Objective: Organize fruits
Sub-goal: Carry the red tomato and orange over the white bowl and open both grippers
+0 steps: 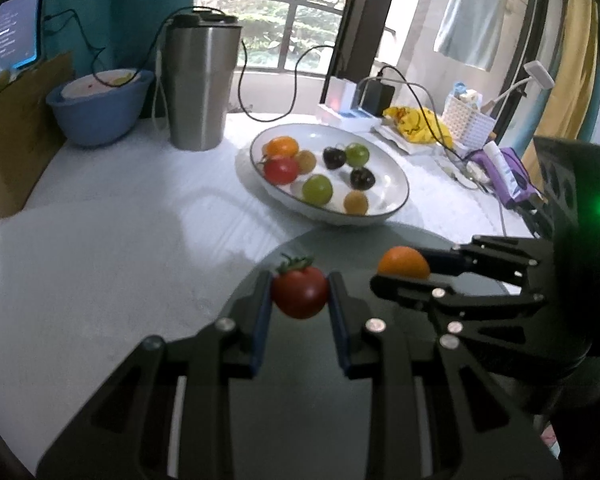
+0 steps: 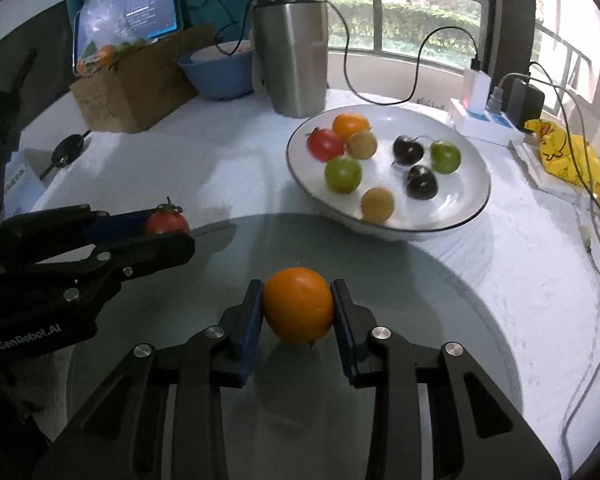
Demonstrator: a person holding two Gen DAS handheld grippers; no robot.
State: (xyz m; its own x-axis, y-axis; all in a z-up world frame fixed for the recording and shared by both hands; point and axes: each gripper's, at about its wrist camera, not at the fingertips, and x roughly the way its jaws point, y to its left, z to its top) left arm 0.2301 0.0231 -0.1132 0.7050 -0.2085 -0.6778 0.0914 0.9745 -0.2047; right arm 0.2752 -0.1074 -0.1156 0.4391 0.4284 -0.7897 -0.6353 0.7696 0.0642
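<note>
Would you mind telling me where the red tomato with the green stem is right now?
The red tomato sits clamped in the left hand-held gripper above the grey round plate, left of the orange and nearer than the white bowl.

The left gripper (image 1: 300, 292) clamps a red tomato (image 1: 299, 293) above a grey round plate (image 1: 300, 400). Beside it, the right gripper (image 1: 400, 272) pinches an orange (image 1: 403, 262); a white bowl (image 1: 396, 196) of fruit sits beyond.
</note>
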